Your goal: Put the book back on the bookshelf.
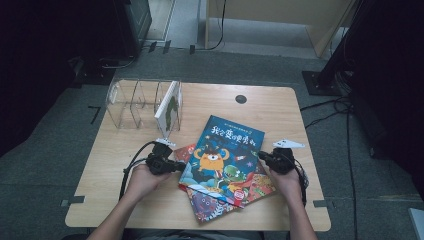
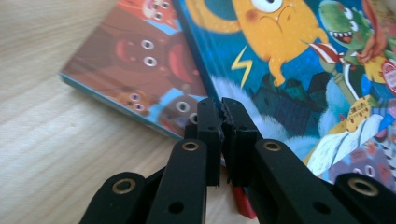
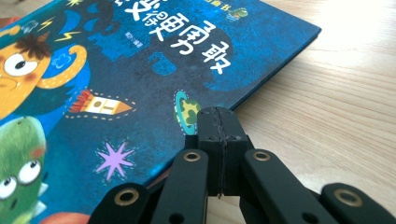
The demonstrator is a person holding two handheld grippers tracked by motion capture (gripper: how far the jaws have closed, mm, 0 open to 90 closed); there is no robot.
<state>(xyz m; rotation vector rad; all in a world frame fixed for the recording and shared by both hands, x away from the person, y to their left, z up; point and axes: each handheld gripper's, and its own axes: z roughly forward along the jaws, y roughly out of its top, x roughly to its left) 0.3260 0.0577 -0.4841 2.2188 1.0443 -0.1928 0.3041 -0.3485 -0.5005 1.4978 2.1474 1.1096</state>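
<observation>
Both tongs are closed on the blue book: the left tongs (image 2: 220, 116) pinch its left edge, the right tongs (image 3: 218, 122) its right edge. The blue book (image 1: 222, 157) lies atop a red book (image 1: 207, 202), mid-bench. The thin-edge grips look likely to slip if lifted unevenly, and the red book might drag along. Beyond the blue book's far-left corner stands the clear rack (image 1: 131, 102); bare bench (image 1: 285, 107) lies right.
</observation>
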